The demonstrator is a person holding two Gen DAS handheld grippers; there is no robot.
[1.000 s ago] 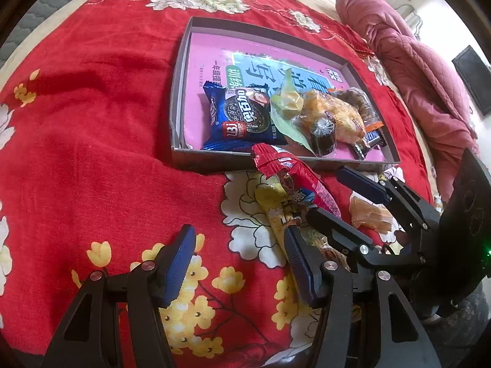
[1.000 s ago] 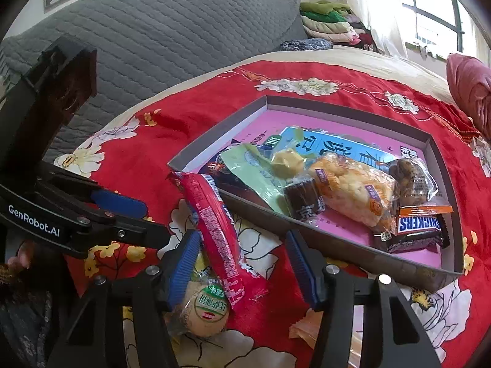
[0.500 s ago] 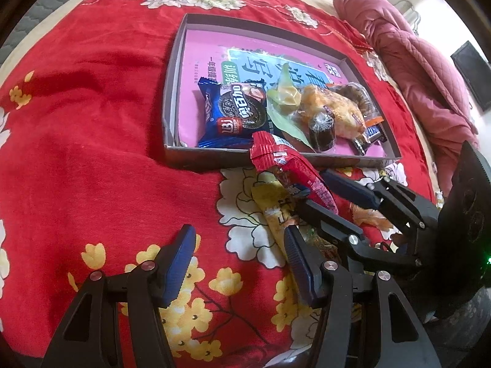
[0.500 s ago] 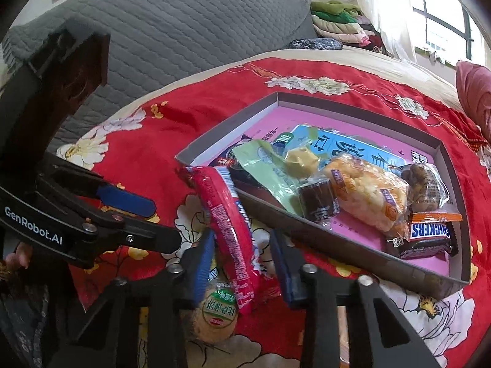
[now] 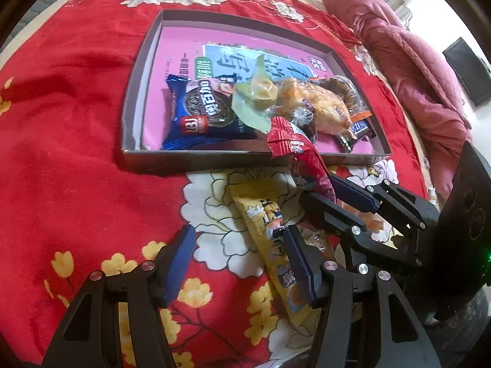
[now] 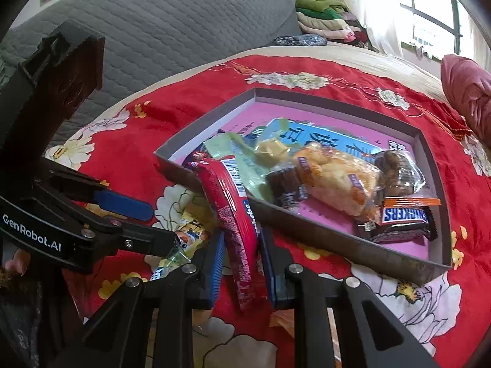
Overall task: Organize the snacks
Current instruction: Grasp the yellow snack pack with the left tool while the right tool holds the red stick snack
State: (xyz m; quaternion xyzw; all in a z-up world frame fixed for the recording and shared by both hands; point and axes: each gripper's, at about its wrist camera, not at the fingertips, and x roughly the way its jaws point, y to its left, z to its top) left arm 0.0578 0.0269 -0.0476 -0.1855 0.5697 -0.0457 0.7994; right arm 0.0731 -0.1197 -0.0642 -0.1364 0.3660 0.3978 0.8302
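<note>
Right wrist view: my right gripper [image 6: 241, 263] is clamped on the red packet [image 6: 234, 208], one blue pad on each side of its lower half. The packet stands tilted, its upper end leaning over the near wall of the tray [image 6: 310, 233]. In the tray lie a Snickers bar [image 6: 402, 219], a bun [image 6: 334, 181] in clear wrap, a green packet [image 6: 242, 159] and a small brown cake [image 6: 287, 188], all crowded toward the near wall. An Oreo pack [image 5: 204, 116] lies at their left, seen from the left wrist. My left gripper [image 5: 237, 265] hovers with its fingers wide apart above the red cloth [image 5: 61, 159], holding nothing. A yellow packet [image 5: 270, 230] lies on the cloth just beside its right finger, under my right gripper.
</note>
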